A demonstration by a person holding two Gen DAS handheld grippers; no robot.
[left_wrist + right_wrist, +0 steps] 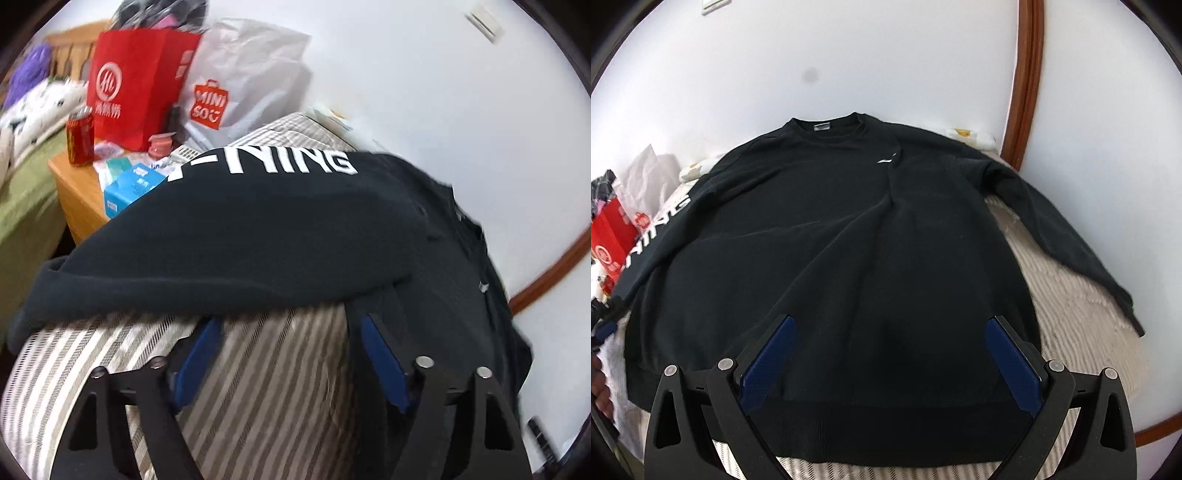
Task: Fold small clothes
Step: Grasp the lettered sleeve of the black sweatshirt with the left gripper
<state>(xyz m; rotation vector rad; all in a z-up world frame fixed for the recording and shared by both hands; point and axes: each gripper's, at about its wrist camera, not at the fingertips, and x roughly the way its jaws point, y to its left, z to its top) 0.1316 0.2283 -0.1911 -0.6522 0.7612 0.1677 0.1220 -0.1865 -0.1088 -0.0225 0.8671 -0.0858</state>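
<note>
Blue-padded left tongs [291,325] fill the bottom of the left wrist view, jaws parted, nothing pinched; striped bedspread [258,387] shows in the gap between the pads. Their tips sit at the edge of the black sweatshirt's sleeve [240,236], which crosses the middle of the frame with white lettering along its upper edge; whether the pads touch the cloth I cannot tell. Frame is motion-blurred.

Right tongs [890,328] at the bottom of the right wrist view, jaws wide apart, gripping nothing, poised over the lower body of the black sweatshirt [849,229] near its ribbed hem. Contact with the cloth unclear.

Sweatshirt lies face up and spread flat on the bed, collar toward the top centre of the frame by the white wall [886,55], one sleeve out to the right, lettered sleeve out to the left. Small white logo on the chest.

Upper left of the left wrist view: wooden nightstand [74,184] beside the bed, carrying a red paper bag [136,88], a grey Miniso bag [243,85], a red can [80,134] and a blue tissue pack [129,188].

A hand [600,387] shows at the left edge of the right wrist view.
</note>
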